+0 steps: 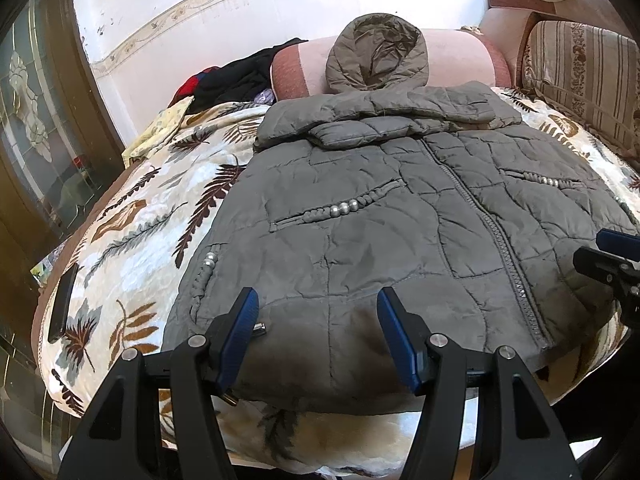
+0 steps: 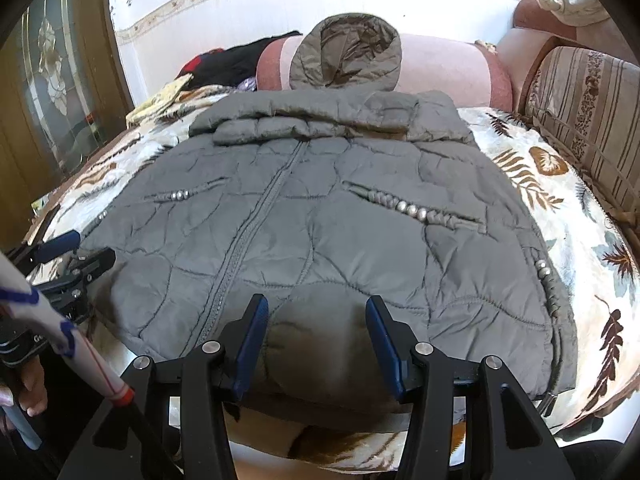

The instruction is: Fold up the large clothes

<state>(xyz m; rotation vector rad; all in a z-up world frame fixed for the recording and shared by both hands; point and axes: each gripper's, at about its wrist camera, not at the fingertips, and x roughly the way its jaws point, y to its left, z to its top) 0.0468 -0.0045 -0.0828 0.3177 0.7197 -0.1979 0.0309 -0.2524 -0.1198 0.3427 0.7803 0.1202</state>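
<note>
A grey quilted hooded jacket (image 1: 380,216) lies front up on a leaf-print blanket, zipper closed, sleeves folded across the chest, hood (image 1: 376,56) resting against a pink bolster. It also shows in the right wrist view (image 2: 320,220). My left gripper (image 1: 318,312) is open, its blue pads just above the left part of the hem. My right gripper (image 2: 316,320) is open over the right part of the hem. Neither holds anything. The right gripper shows at the right edge of the left wrist view (image 1: 612,256), the left gripper at the left edge of the right wrist view (image 2: 68,256).
The leaf-print blanket (image 1: 136,216) covers a sofa seat. A pink bolster (image 1: 460,60) and dark clothes (image 1: 240,76) lie at the back. A striped cushion (image 1: 580,76) stands on the right. A black phone (image 1: 62,304) lies at the blanket's left edge. A glass-panelled door (image 1: 36,120) is left.
</note>
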